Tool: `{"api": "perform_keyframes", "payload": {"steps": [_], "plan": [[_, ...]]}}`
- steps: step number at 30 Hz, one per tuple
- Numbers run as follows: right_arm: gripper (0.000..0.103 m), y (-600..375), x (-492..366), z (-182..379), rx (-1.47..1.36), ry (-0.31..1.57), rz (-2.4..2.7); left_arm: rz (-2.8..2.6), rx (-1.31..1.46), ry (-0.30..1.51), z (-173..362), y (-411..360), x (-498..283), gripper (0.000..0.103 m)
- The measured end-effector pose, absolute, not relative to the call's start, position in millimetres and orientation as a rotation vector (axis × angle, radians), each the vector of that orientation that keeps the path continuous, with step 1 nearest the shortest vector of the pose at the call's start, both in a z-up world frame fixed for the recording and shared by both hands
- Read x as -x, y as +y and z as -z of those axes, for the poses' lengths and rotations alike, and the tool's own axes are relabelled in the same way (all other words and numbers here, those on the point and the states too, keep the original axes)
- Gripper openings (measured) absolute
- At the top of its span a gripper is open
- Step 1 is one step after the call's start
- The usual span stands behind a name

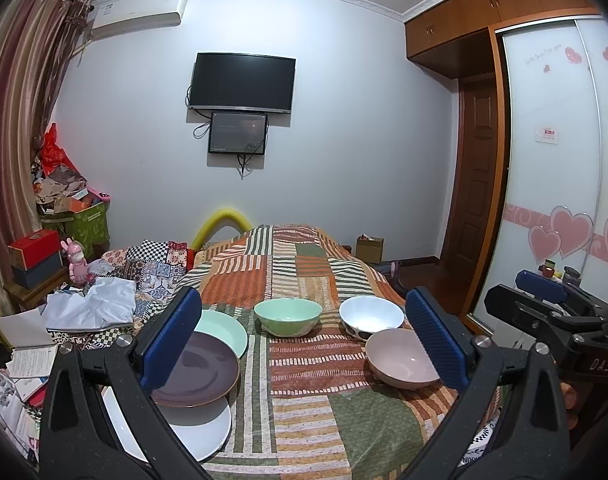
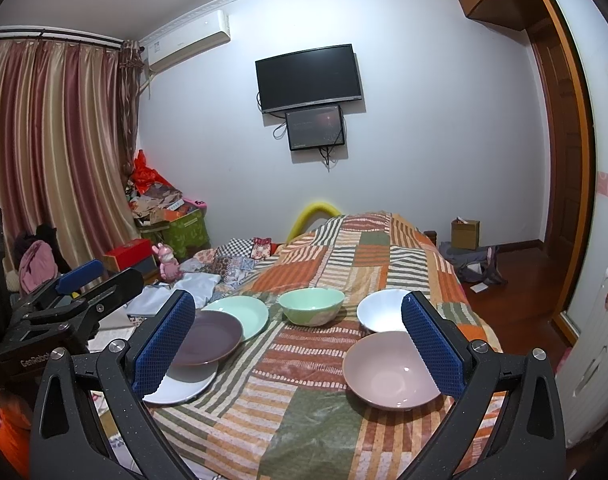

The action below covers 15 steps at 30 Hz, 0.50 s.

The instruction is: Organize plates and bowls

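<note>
Both our grippers, left gripper (image 1: 304,344) and right gripper (image 2: 300,340), jaws wide, empty: pink bowl (image 2: 389,372) hard by right gripper's right jaw, nearer it

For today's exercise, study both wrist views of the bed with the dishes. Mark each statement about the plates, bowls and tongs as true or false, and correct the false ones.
1. Three bowls sit on the bedspread: green bowl, white bowl, pink bowl. True.
2. The purple plate lies under the white plate. False: it overlaps on top of the white plate.
3. The left tongs grip the green plate. False: they are open and hold nothing.
4. The right tongs are open. True.
5. The bowls are nested together. False: each stands separately.
</note>
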State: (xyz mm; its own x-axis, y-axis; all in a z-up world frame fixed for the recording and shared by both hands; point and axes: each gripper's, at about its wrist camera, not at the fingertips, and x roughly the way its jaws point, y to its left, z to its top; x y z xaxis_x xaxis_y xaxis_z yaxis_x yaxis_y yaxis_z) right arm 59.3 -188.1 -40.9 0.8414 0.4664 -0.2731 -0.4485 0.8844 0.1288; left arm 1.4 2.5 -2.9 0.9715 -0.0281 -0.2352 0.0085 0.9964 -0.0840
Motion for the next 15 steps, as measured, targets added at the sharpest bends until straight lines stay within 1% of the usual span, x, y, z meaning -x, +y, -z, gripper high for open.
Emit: {"api": "perform_keyframes", "payload": {"steps": [15], "plan": [[0.103, -187.6, -59.7, 41.5, -0.060, 0.307, -0.486, 0.019, 0.080, 0.238, 2.3, 1.3, -0.8, 0.103]]}}
